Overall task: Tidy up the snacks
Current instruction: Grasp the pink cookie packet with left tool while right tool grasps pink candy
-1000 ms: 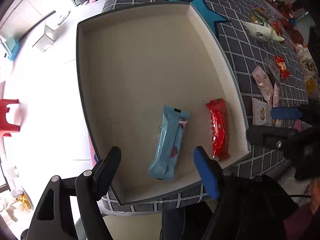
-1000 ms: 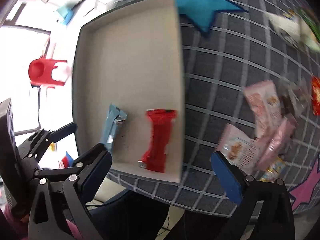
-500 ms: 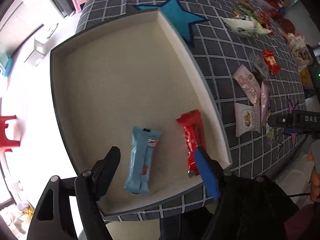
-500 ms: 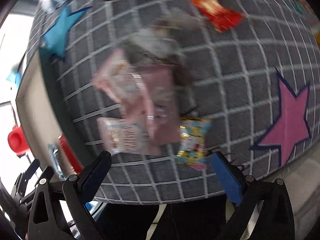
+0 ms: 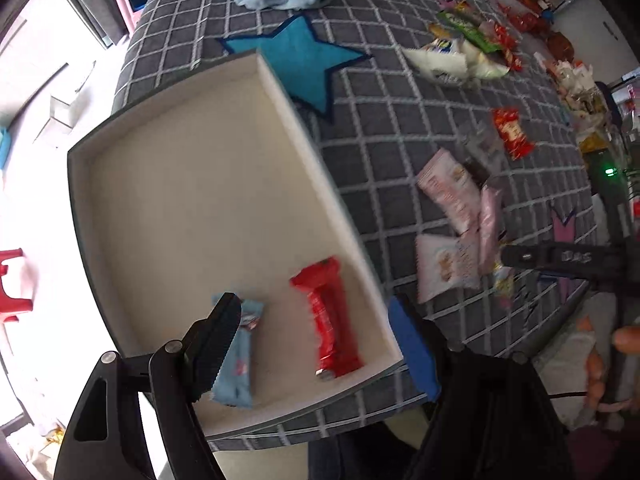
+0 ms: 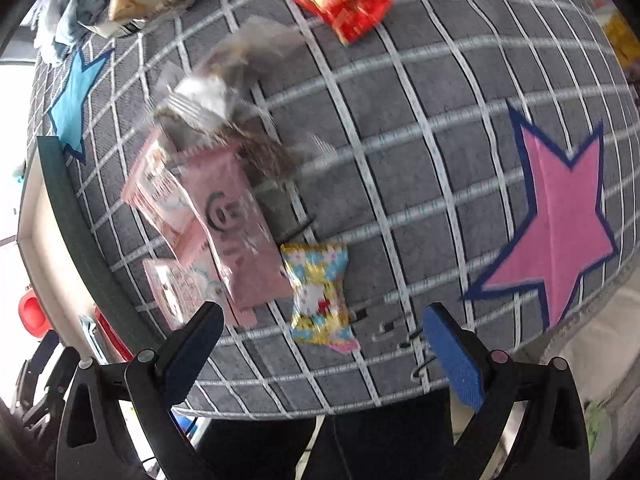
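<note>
My left tongs (image 5: 316, 332) hang spread and empty, pointing straight down over the near end of the tray (image 5: 280, 92), where a light blue bar (image 5: 240, 356) and a red bar (image 5: 330, 322) already lie side by side on its pale floor. I would keep this hand out of the way above the tray and leave the two bars squared up as they are.

To the right of the tray, on the checked grey cloth (image 6: 420, 128), sits the loose heap: a pink packet (image 6: 236, 220) lying over other pink-and-white packets, with a small yellow-and-blue candy pack (image 6: 318, 292) just beside it at the near edge. My right tongs (image 6: 320, 344) are spread wide with nothing between them, tilted steeply down, the candy pack lying just ahead of the gap.

The candy pack looks the easiest pick, I judge: it lies alone and flat. I should come down square, one pad on each long side, pinch the crinkly wrapper at its middle without snagging the pink packet, then lift clear before crossing the tray wall.
</note>
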`<move>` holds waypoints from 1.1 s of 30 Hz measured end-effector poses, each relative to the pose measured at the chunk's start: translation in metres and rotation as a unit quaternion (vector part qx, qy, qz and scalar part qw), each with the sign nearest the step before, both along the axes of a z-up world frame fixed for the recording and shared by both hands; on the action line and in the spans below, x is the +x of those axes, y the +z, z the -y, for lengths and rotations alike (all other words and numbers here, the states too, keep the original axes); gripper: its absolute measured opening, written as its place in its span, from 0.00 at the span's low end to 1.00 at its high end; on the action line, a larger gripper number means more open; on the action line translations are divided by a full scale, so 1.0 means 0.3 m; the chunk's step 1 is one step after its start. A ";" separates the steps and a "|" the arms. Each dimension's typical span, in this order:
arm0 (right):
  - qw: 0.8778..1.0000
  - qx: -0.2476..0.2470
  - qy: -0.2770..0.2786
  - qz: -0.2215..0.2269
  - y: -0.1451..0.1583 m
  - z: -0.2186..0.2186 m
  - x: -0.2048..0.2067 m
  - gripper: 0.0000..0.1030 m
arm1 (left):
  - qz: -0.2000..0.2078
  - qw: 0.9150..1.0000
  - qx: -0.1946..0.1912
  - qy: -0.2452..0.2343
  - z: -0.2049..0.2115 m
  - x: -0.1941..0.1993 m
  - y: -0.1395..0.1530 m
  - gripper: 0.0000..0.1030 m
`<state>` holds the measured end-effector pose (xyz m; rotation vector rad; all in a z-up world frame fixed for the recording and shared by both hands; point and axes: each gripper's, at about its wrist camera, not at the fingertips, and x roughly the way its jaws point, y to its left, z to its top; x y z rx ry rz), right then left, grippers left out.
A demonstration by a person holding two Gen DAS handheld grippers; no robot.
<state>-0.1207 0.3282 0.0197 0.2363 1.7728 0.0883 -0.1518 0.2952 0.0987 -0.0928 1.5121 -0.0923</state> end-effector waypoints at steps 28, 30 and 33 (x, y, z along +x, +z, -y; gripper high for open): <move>0.998 0.012 -0.050 -0.022 -0.125 0.556 0.291 0.98 | -0.060 0.996 0.039 0.048 0.354 0.292 -0.206 0.79; 0.996 0.022 -0.081 -0.031 -0.123 0.604 0.255 0.98 | -0.064 0.995 0.041 0.061 0.359 0.303 -0.221 0.79; 0.991 0.033 -0.124 -0.045 -0.129 0.694 0.214 0.98 | -0.073 0.994 0.040 0.076 0.358 0.317 -0.250 0.79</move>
